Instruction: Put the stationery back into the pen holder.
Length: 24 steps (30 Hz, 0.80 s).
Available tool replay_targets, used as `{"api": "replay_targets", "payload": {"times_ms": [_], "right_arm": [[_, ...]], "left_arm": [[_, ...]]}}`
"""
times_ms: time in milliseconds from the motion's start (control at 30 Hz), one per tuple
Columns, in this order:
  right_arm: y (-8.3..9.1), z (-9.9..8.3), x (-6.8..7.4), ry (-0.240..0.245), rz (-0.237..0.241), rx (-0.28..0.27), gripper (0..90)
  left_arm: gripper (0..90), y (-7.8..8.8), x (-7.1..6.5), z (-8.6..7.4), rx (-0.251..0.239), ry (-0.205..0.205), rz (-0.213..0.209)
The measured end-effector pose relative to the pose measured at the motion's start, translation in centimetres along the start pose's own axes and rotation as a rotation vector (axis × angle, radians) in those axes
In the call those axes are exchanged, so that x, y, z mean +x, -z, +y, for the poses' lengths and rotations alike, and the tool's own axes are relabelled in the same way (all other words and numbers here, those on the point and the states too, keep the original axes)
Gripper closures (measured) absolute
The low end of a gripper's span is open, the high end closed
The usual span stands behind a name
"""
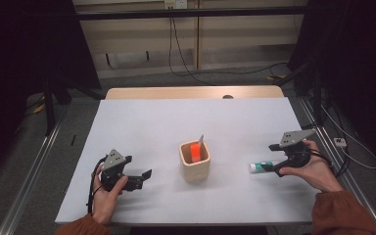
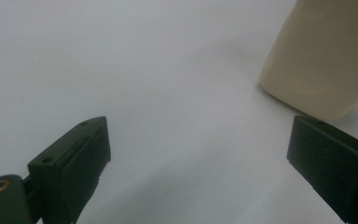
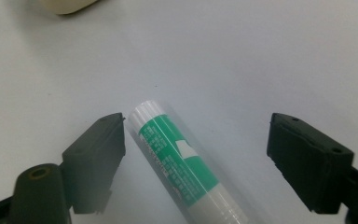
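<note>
— Where is the glue stick relative to the right tool?
— Lying flat on the white desk, between the spread jaws, nearer one jaw, neither pad pressing yet. Not pinched.
— Long axis?
— In the high view, roughly along the desk's width: white cap end toward the wooden cup, other end under the right tool. In the right gripper view, slanted across the gap, so probably needs a slight twist of the wrist before squeezing.
— Nearer hand?
— Right, plainly. Left tool well apart, beyond the cup, jaws spread, holding nothing.
</note>
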State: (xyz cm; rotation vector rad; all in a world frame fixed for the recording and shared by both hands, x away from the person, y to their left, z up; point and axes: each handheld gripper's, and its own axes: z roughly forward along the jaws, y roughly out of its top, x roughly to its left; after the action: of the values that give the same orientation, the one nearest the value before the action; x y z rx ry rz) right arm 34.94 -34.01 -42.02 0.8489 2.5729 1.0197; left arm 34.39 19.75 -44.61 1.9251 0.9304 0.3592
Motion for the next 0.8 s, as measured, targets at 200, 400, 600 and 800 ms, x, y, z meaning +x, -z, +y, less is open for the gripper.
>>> {"api": "replay_targets", "payload": {"times_ms": [200,400,600,800], "right_arm": [[-0.4,0.0,-0.2,0.11,0.026,0.119,26.2],[-0.6,0.0,-0.7,0.165,0.051,0.182,33.2],[-1.4,0.0,-0.7,0.205,0.074,0.231,38.1],[-1.9,-0.1,-0.6,0.219,0.088,0.263,42.5]], "left_arm": [[5.9,-0.1,0.0,0.0,0.007,0.001,-0.008],[5.9,-0.2,0.0,-0.1,0.013,-0.002,-0.014],[5.9,-0.2,0.0,-0.1,0.016,0.0,-0.016],[5.9,-0.2,0.0,-0.1,0.018,0.003,-0.017]]}}
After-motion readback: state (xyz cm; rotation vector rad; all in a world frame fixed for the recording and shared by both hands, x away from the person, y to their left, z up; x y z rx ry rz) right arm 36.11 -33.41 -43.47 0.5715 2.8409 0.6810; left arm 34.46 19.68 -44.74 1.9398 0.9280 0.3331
